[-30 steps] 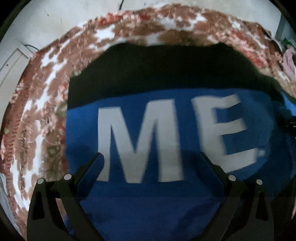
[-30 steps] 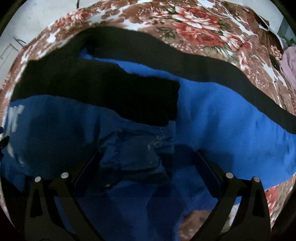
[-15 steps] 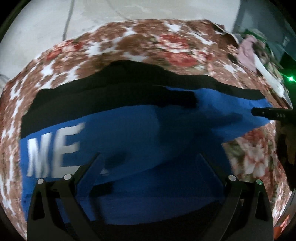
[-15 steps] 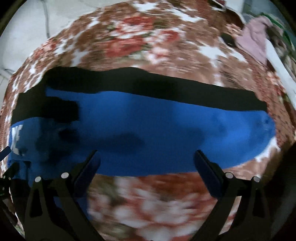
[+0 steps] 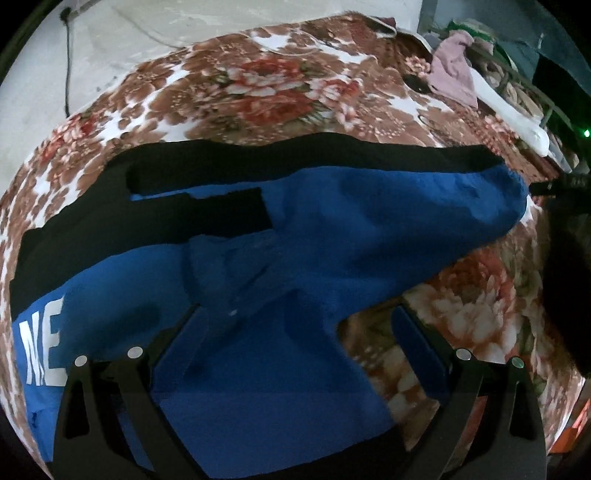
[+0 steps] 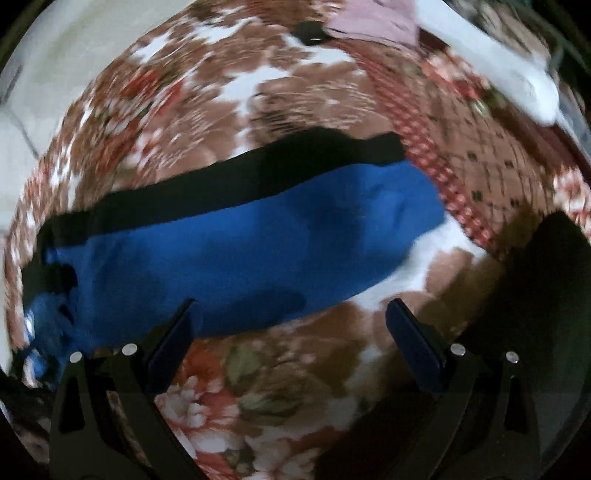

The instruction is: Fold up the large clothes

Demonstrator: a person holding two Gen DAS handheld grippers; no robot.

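Observation:
A large blue garment with black bands and white letters lies spread on a floral blanket. One long blue and black part stretches to the right, its end rounded. My left gripper is open and empty, over the blue cloth near its lower edge. In the right wrist view the same long blue part lies across the middle, with a black band along its far side. My right gripper is open and empty, over the blanket just in front of the blue part.
Pink cloth and a white item lie at the blanket's far right. A small black object lies near the pink cloth. A pale floor with a cable borders the blanket on the left. A dark shape stands at the right.
Both grippers have swung to the right along the garment. The white letters slid to the far left of the left wrist view. The right gripper left the bunched middle and came over the blanket.

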